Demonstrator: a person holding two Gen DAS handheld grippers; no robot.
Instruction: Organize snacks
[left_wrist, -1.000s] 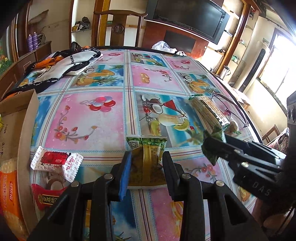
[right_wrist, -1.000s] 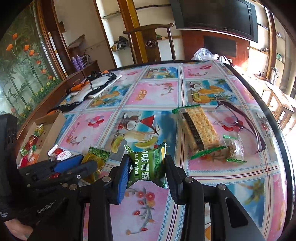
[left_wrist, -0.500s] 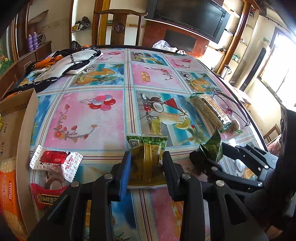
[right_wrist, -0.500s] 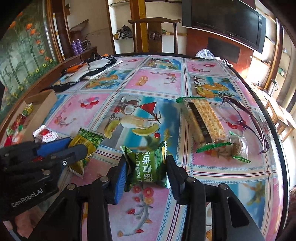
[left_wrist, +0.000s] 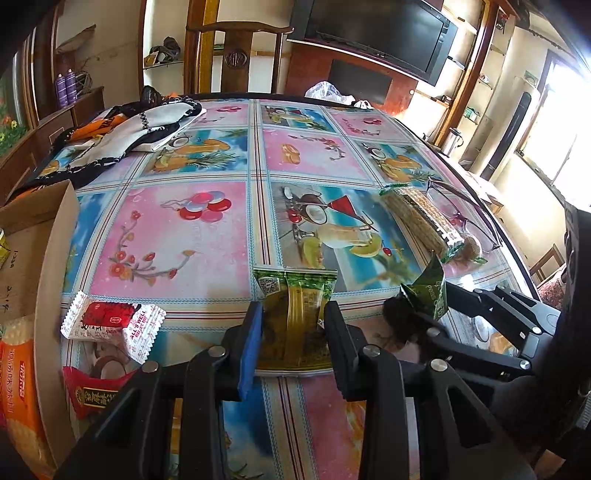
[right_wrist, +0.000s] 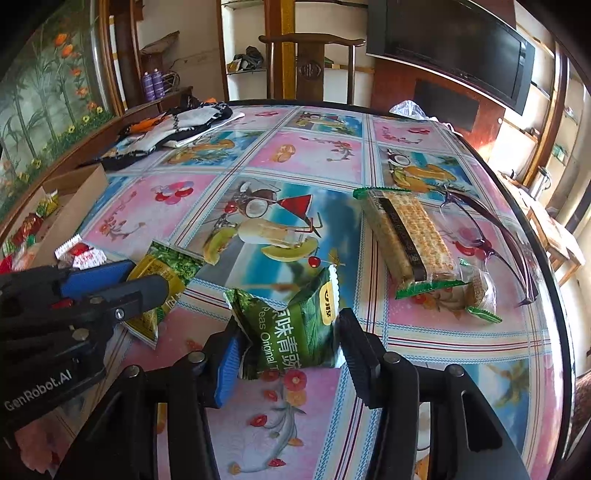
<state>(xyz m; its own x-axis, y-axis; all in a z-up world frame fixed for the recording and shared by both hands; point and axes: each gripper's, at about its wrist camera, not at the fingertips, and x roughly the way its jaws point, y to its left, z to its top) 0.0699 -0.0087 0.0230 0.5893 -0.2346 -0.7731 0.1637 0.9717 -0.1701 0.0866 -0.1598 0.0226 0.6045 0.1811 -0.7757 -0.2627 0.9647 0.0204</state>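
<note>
Left wrist view: left gripper clamped narrowly on a yellow-green snack packet lying on the patterned tablecloth, beside a red-and-white candy and cardboard box. Right wrist view: right gripper opening, jaws loosening around a green pea packet on the table, near a cracker sleeve.

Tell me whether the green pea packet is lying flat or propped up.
Propped up: the green pea packet stands tilted on the table, one corner raised, between the right gripper's opening jaws.
</note>
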